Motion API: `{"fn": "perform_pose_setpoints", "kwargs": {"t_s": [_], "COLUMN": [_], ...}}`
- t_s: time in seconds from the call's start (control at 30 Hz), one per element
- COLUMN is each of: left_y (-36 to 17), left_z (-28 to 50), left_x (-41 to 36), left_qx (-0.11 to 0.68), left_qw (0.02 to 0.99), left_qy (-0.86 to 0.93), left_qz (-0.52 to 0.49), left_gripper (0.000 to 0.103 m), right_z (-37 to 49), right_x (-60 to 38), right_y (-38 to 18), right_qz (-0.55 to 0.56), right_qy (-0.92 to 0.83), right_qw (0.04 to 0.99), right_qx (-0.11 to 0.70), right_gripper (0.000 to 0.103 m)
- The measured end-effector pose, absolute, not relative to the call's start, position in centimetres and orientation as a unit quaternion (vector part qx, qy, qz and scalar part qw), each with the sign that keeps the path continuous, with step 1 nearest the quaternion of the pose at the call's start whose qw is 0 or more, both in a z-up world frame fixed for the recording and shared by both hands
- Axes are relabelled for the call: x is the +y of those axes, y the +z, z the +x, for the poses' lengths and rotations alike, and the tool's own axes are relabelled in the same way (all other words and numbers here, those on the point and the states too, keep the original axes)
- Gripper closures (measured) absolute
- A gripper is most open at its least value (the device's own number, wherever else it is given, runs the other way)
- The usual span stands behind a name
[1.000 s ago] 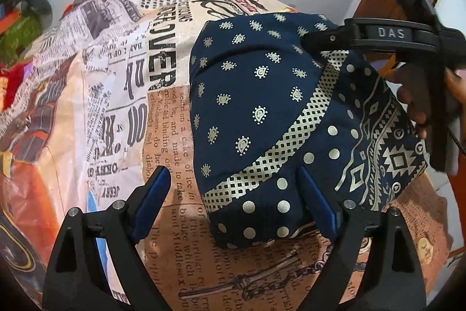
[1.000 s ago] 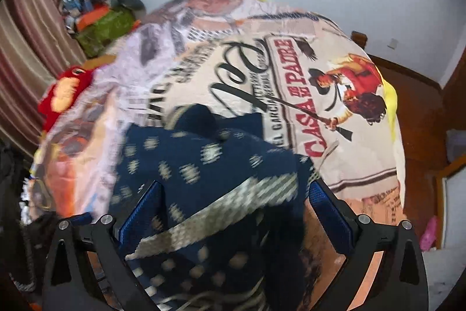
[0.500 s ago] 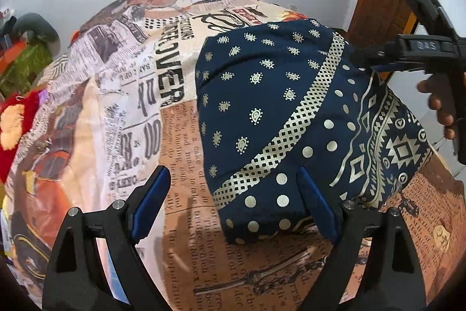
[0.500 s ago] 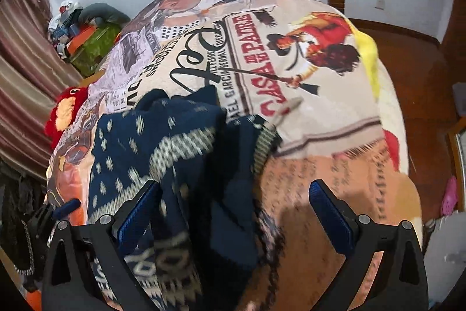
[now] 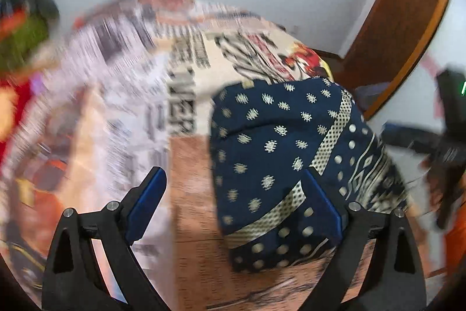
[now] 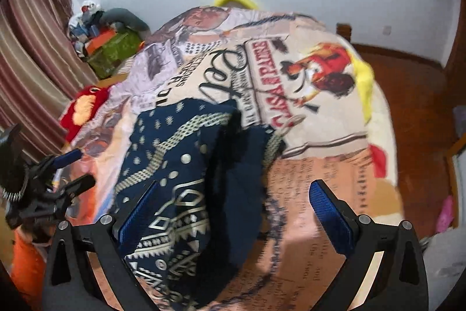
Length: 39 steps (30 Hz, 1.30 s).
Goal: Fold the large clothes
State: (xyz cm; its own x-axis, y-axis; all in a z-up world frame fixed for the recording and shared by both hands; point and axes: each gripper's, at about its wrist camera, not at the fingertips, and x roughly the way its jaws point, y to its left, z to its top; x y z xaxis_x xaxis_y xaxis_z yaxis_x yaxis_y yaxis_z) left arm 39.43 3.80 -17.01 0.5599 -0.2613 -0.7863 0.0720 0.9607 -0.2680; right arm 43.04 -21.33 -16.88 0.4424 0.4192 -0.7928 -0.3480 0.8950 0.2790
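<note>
A folded navy garment with cream dots and patterned bands point(image 5: 279, 159) lies on the printed bedspread point(image 5: 186, 95). It also shows in the right wrist view point(image 6: 186, 182). My left gripper point(image 5: 238, 206) is open and empty, above the garment's near left edge. My right gripper point(image 6: 236, 212) is open and empty, over the garment's patterned end. The right gripper shows blurred at the far right of the left wrist view point(image 5: 445, 147). The left gripper shows at the far left of the right wrist view point(image 6: 58, 174).
The bedspread point(image 6: 305, 77) covers the bed. A red plush toy point(image 6: 84, 110) and a pile of bags and clothes point(image 6: 110, 42) lie at the bed's left. A striped curtain point(image 6: 32, 54) hangs left. Wooden floor point(image 6: 419, 95) and a wooden door point(image 5: 399, 28) are to the right.
Both grippers have pulled back and risen from the folded garment, which stays on the bed. The left view has swung and is blurred.
</note>
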Motion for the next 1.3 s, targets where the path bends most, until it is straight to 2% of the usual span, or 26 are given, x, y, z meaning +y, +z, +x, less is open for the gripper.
{"fn": "perform_pose_setpoints", "kwargs": {"t_s": [0.13, 0.33, 0.53, 0.7, 0.97, 1.07, 1.13, 1.23, 1.3], "left_y": [-20.5, -23.4, -25.7, -26.5, -28.5, -27.6, -26.7, -25.1, -23.9], "left_z": [42.4, 44.4, 45.9, 46.8, 47.5, 47.0, 46.7, 46.3, 45.8], "left_x": [4.6, 5.4, 5.2, 4.7, 5.4, 5.3, 5.1, 4.9, 5.1], "left_qx": [0.521, 0.543, 0.556, 0.553, 0.55, 0.546, 0.544, 0.537, 0.53], "left_qw": [0.826, 0.78, 0.737, 0.731, 0.698, 0.711, 0.722, 0.738, 0.746], "left_qy": [-0.113, -0.162, -0.201, -0.212, -0.227, -0.218, -0.212, -0.209, -0.213], "left_qz": [-0.18, -0.265, -0.327, -0.34, -0.397, -0.386, -0.371, -0.35, -0.343], "left_gripper": [0.009, 0.005, 0.002, 0.0, 0.002, 0.011, 0.014, 0.02, 0.023], "right_z": [44.6, 46.5, 47.2, 48.0, 48.7, 48.5, 48.3, 47.9, 47.5], "right_x": [-21.0, -21.8, -20.7, -19.3, -16.7, -16.3, -16.4, -16.5, -16.7], "right_y": [-20.4, -24.8, -25.8, -26.6, -27.2, -26.9, -26.5, -25.8, -25.2], "right_qz": [0.065, 0.155, 0.169, 0.188, 0.211, 0.213, 0.21, 0.21, 0.208], "right_qy": [0.221, 0.24, 0.274, 0.293, 0.315, 0.322, 0.329, 0.336, 0.338], "right_qw": [0.821, 0.761, 0.75, 0.736, 0.723, 0.725, 0.725, 0.725, 0.729], "right_qx": [0.523, 0.582, 0.578, 0.581, 0.577, 0.571, 0.567, 0.563, 0.558], "right_gripper": [0.002, 0.001, 0.0, 0.0, 0.0, 0.012, 0.023, 0.048, 0.055]}}
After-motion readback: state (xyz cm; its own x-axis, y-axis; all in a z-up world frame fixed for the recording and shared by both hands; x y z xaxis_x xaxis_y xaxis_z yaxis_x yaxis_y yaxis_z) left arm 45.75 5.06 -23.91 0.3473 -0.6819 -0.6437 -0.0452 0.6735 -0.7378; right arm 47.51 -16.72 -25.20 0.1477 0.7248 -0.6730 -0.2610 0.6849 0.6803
